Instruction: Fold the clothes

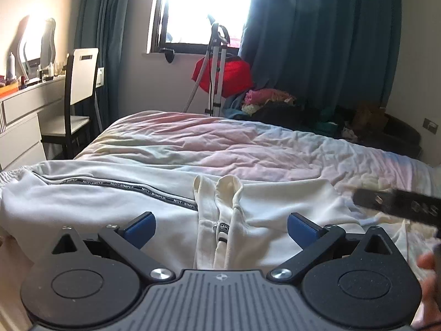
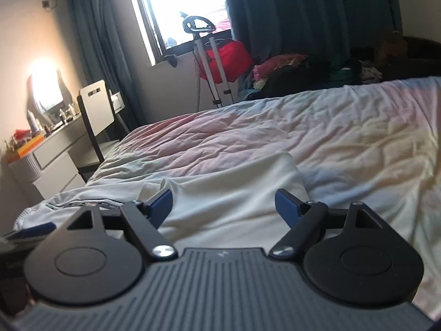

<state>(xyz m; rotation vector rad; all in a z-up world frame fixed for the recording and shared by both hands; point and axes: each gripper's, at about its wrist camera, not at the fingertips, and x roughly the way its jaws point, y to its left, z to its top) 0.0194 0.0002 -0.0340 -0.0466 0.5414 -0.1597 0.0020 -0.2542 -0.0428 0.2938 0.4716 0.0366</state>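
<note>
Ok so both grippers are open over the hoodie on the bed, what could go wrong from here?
1. The hoodie lies near the bed's front edge; a tug toward the camera might slide it off.
2. The drawstring lies loose at the zip; the left gripper could snag it instead of cloth.
3. The right gripper hovers close to the left one; they may bump at the next grab.

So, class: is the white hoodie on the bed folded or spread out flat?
Partly folded. The white hoodie lies on the bed, its hood doubled over its front.
</note>
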